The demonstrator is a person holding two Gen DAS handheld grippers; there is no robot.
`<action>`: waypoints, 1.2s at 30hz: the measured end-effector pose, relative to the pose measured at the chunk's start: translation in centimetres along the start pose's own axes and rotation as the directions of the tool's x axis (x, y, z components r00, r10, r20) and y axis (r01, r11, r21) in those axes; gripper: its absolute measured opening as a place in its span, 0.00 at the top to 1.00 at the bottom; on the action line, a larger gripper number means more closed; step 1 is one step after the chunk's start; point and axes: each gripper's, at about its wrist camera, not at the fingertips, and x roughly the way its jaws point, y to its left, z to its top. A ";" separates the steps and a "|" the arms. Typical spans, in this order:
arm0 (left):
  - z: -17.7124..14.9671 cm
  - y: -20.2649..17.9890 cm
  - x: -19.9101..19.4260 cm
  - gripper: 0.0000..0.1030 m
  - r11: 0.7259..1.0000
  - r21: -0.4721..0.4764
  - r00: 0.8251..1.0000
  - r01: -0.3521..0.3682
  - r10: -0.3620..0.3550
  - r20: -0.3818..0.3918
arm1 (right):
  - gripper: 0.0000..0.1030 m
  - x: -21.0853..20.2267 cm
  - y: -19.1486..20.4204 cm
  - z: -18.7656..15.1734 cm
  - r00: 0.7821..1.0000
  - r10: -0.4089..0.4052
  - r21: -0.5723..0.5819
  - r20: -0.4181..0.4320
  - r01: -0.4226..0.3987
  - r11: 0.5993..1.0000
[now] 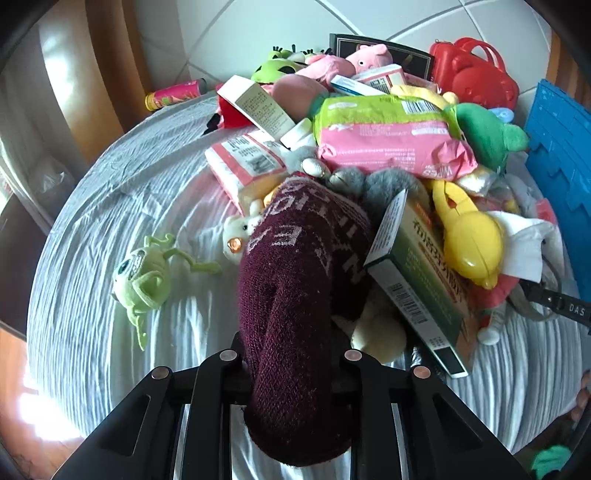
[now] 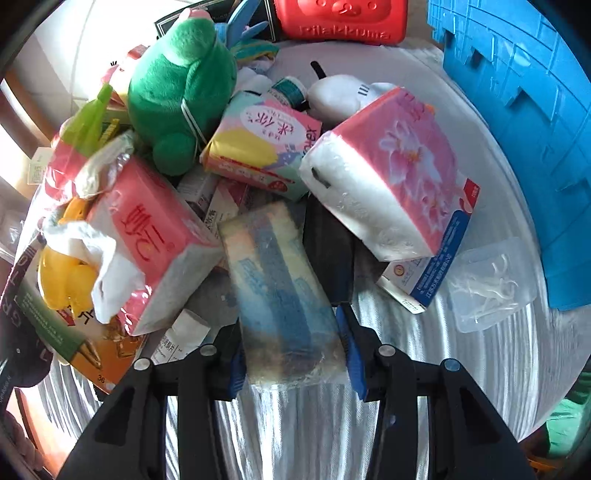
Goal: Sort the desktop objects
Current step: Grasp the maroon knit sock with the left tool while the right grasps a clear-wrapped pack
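A heap of toys, boxes and tissue packs lies on a white cloth. In the left wrist view my left gripper (image 1: 291,373) is shut on a maroon knitted sock (image 1: 295,280) with white letters; the sock stretches forward onto the heap. In the right wrist view my right gripper (image 2: 293,354) is shut on a blurred blue and yellow plastic-wrapped pack (image 2: 280,291) at the near edge of the heap. A pink tissue pack (image 2: 391,170) lies just right of it, another pink tissue pack (image 2: 147,236) just left.
A blue crate (image 2: 524,122) stands at the right and a red plastic case (image 2: 340,18) at the back. A green one-eyed plush (image 1: 142,273) lies alone on the cloth at left. A green box (image 1: 417,280), a yellow toy (image 1: 469,240) and a clear lidded box (image 2: 487,284) lie nearby.
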 end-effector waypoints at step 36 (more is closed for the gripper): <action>5.1 -10.8 -9.8 0.81 0.983 0.132 0.969 0.124 -0.149 0.198 | 0.58 -14.4 2.1 4.9 0.936 0.032 -0.205 0.351 0.043 0.978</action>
